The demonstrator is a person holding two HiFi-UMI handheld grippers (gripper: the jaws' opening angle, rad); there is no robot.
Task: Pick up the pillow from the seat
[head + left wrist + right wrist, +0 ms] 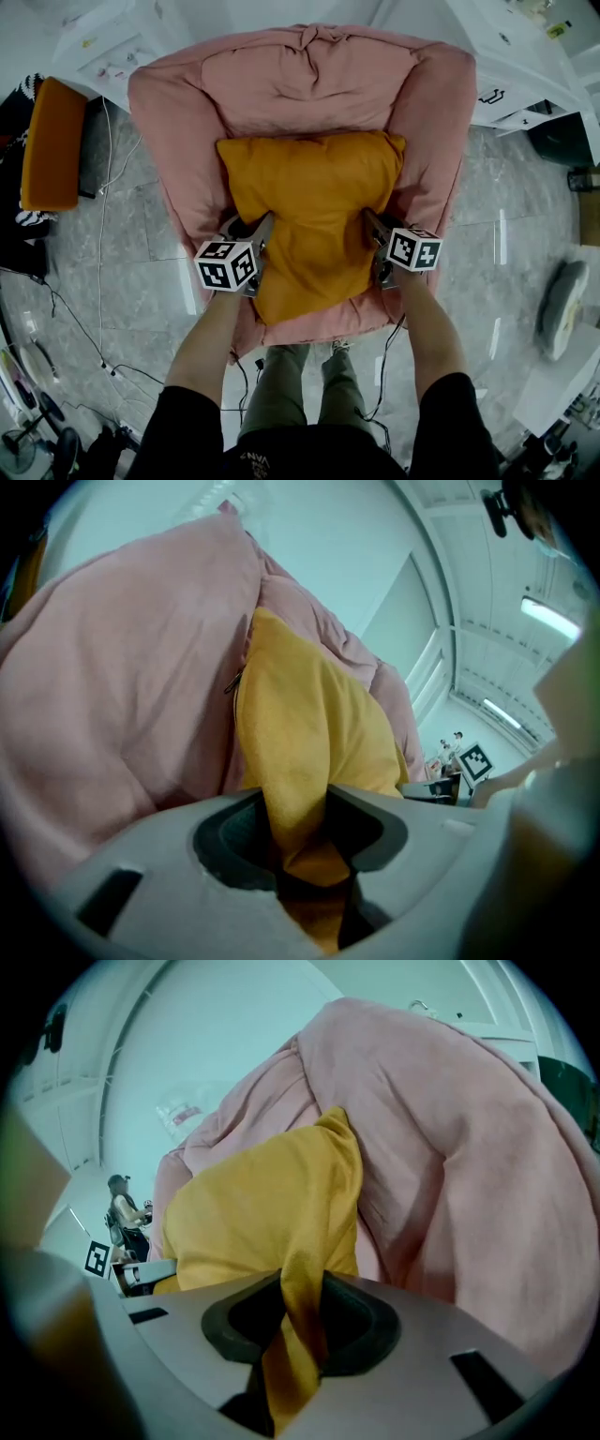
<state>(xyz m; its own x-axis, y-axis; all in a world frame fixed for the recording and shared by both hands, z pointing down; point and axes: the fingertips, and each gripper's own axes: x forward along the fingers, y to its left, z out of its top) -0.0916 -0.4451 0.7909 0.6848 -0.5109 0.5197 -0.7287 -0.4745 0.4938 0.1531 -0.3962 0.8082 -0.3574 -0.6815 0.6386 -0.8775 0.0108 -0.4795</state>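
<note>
A: What are the jaws doing?
B: The left gripper's [249, 228] jaws are clamped on a pinched fold at the left edge of the pillow [314, 192]. The right gripper's [382, 229] jaws pinch a fold at its right edge.
A: Where is the pillow?
B: On the seat of the pink armchair [281, 80], its top against the backrest and its lower corner over the front edge.
A: Farther off?
B: An orange cushion [52, 141] lies well left of the armchair.
</note>
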